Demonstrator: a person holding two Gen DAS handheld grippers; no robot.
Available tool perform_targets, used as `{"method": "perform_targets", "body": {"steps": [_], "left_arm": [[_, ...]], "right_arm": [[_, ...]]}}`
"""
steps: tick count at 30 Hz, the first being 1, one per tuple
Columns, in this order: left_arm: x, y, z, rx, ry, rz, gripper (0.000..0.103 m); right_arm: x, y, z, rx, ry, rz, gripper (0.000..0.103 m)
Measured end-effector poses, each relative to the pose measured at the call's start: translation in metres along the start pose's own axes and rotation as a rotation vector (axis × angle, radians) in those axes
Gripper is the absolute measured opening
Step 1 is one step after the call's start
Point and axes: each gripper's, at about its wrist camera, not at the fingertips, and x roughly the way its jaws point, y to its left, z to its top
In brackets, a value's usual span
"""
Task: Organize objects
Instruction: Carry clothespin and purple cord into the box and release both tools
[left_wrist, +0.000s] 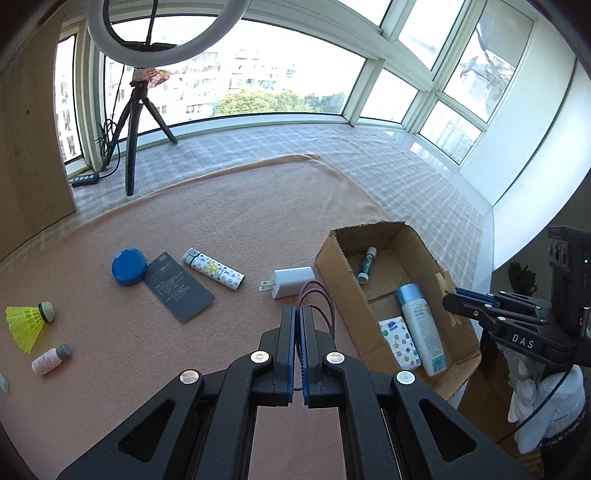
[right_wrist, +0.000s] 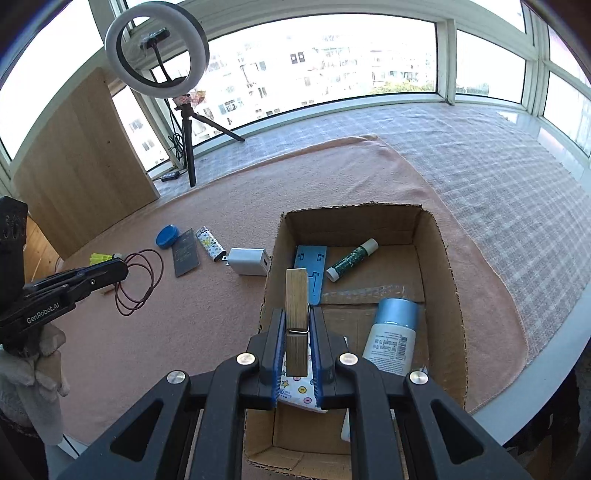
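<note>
My left gripper (left_wrist: 298, 314) is shut on a loop of dark red hair ties (left_wrist: 318, 295), held above the pink cloth; they also show in the right wrist view (right_wrist: 138, 280). My right gripper (right_wrist: 297, 314) is shut on a wooden clothespin (right_wrist: 296, 306) and holds it over the open cardboard box (right_wrist: 443, 258). The box holds a blue-capped white bottle (right_wrist: 391, 339), a green tube (right_wrist: 351, 260), a blue card (right_wrist: 310, 273) and a patterned tissue pack (left_wrist: 400, 341). On the cloth lie a white charger (left_wrist: 288, 282), a patterned lighter (left_wrist: 214, 267), a dark card (left_wrist: 179, 286), a blue round tin (left_wrist: 127, 266), a yellow shuttlecock (left_wrist: 27, 321) and a small white bottle (left_wrist: 50, 360).
A ring light on a tripod (right_wrist: 159, 51) stands at the back left by the window. A wooden panel (right_wrist: 85, 166) stands at the left. A checked cloth (right_wrist: 498, 166) covers the sill beyond the pink cloth. The table edge (right_wrist: 535, 398) runs close to the box's right.
</note>
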Motion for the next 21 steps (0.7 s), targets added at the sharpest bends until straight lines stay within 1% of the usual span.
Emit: {"method": "perform_targets", "body": {"steps": [7,11,15,21], "left_arm": [[0.038,-0.055,0.018,0.066,0.026,-0.056,0.002],[0.058,-0.077,0.022,0.088,0.051,-0.066,0.002],[0.07,-0.093,0.022,0.112,0.066,-0.066,0.002],[0.073,-0.108,0.022,0.13,0.064,-0.057,0.002]], "right_arm": [[-0.008,-0.031,-0.01,0.046,0.001,-0.031,0.012],[-0.01,-0.044,-0.013,0.063,0.003,-0.036,0.012],[-0.011,-0.052,-0.015,0.072,0.004,-0.034,0.012],[-0.009,-0.058,-0.019,0.068,0.015,-0.027,0.012]]}}
